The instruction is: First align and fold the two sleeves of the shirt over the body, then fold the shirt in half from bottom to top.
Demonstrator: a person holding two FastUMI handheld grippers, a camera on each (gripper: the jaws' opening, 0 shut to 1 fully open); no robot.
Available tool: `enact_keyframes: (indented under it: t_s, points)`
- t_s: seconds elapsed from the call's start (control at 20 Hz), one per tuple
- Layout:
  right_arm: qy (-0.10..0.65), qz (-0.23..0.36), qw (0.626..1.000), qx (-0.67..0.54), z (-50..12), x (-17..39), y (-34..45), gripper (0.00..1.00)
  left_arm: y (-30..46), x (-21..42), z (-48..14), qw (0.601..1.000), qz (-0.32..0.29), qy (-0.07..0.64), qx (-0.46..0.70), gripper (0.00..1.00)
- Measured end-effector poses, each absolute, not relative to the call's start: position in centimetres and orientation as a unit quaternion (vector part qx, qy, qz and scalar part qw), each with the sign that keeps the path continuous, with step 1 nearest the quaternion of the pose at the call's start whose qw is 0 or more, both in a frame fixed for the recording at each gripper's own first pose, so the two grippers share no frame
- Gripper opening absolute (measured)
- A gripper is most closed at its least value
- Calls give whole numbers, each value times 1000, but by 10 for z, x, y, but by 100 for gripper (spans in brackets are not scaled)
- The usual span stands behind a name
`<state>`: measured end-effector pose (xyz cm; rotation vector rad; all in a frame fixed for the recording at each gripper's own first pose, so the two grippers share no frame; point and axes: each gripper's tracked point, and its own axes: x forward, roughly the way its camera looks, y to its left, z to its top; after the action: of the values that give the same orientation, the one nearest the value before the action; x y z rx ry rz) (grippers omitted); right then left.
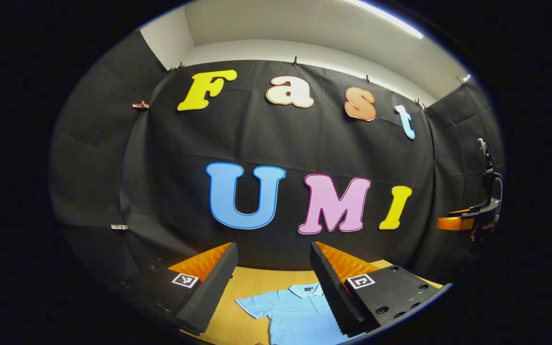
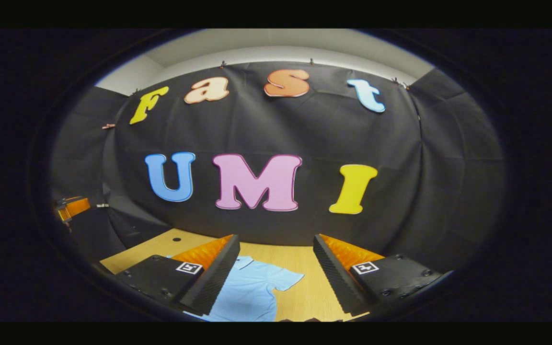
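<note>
On the wooden tabletop [image 1: 252, 287] a light blue shirt [image 1: 295, 314] lies flat, collar toward the booth's black wall and both short sleeves spread out unfolded. In the left gripper view the left gripper [image 1: 272, 287] hangs above it with its fingers wide apart and nothing between them; the shirt sits at 6 o'clock, one sleeve reaching toward 7 o'clock. The right gripper [image 1: 453, 223] shows far off at 3 o'clock. In the right gripper view the right gripper [image 2: 276, 278] is likewise spread wide and empty above the shirt [image 2: 249, 292], whose sleeve points toward 4 o'clock across bare tabletop [image 2: 300, 268].
</note>
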<state>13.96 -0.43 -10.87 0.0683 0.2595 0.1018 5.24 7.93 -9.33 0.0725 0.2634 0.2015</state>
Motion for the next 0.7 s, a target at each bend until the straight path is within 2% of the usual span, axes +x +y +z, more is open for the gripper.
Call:
enact_keyframes:
  t_s: [0.4,0.5,0.7]
  points:
    - [250,112,961,39,-280,268,-5,96,76,142,-142,974,152,155,63,97]
    - [304,129,942,69,-327,280,-1,97,64,163,-160,973,143,171,55,96]
    - [389,134,906,100,-425,300,-3,100,76,173,-194,961,181,210,20,96]
